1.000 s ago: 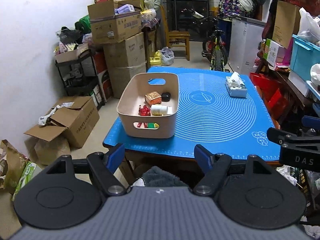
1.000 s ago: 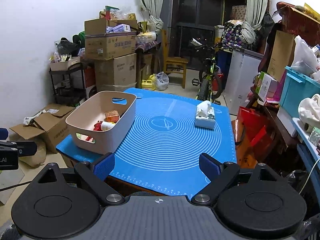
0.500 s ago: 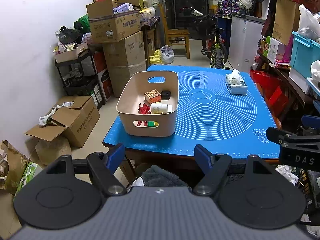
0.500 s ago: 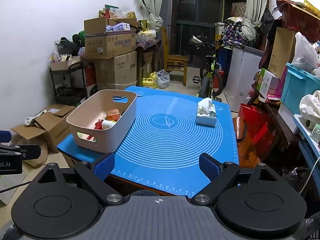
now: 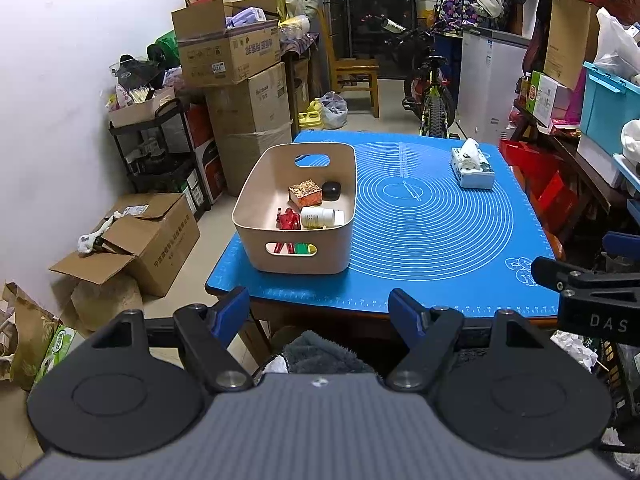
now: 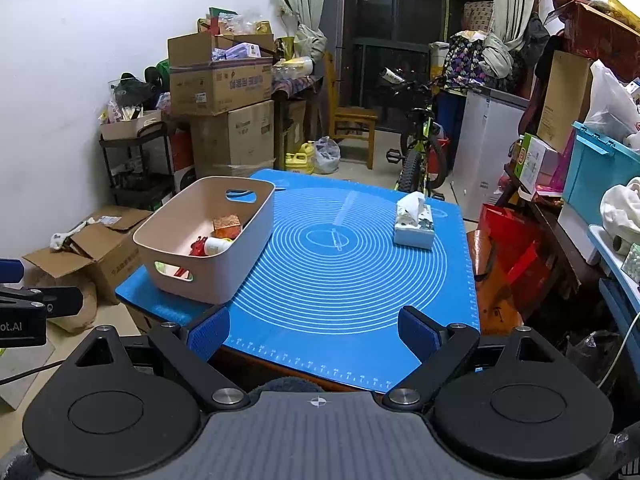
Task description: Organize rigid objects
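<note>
From our left wrist view, our left gripper (image 5: 319, 304) hangs released and empty, short of the near edge of the blue silicone mat (image 5: 432, 248), jaws spread wide. Ahead of the jaws and slightly to their left sits the beige plastic bin with handle cut-outs (image 5: 298, 258), and it holds the rigid things: a small gold-speckled box (image 5: 305, 193), a round black object (image 5: 331, 190), a white cylindrical bottle lying on its side (image 5: 318, 217), a red toy figure (image 5: 288, 221) and a green piece (image 5: 302, 249) seen through the near handle slot. From our right wrist view, our right gripper (image 6: 316, 334) is likewise released, holding nothing, over the mat's near edge; the bin lies ahead and left of its jaws, and a white tissue box (image 6: 414, 226) stands ahead and to the right. No loose rigid item shows on the mat, so we judge the sorting essentially done; whether the tissue box belongs to the task we cannot tell.
</note>
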`<state>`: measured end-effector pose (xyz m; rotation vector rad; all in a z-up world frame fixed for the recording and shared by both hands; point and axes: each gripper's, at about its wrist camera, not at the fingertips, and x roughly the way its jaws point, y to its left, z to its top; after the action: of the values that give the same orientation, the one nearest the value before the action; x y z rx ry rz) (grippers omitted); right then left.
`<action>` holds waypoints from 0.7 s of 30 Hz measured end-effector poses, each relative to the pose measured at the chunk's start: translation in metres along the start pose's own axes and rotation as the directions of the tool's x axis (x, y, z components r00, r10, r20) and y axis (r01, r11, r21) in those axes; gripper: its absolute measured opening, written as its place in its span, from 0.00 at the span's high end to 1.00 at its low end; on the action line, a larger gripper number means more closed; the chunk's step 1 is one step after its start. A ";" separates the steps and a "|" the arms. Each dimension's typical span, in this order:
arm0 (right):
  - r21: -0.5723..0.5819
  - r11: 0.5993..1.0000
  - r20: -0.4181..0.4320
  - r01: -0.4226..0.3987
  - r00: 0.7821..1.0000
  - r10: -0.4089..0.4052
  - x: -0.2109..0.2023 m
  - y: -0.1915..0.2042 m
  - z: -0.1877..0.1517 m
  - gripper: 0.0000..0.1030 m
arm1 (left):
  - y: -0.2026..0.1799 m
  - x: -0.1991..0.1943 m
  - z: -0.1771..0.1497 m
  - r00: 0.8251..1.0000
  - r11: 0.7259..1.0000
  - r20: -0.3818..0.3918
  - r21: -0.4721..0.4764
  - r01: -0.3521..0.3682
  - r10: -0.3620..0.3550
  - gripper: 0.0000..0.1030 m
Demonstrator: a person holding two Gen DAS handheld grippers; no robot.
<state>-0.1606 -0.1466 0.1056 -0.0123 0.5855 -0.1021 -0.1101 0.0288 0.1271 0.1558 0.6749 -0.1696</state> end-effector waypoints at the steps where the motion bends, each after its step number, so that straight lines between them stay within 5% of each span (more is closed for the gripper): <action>1: -0.001 1.000 -0.001 0.000 1.000 0.000 0.000 0.000 0.000 0.11 | 0.000 0.000 0.000 1.000 1.000 0.000 0.000 -0.001 0.001 0.25; 21: 0.005 1.000 0.002 0.003 1.000 -0.003 0.000 0.000 -0.002 0.11 | 0.000 -0.001 0.001 1.000 1.000 0.001 0.000 -0.001 0.001 0.25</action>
<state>-0.1615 -0.1469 0.1041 -0.0084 0.5830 -0.1066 -0.1102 0.0290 0.1282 0.1559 0.6740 -0.1688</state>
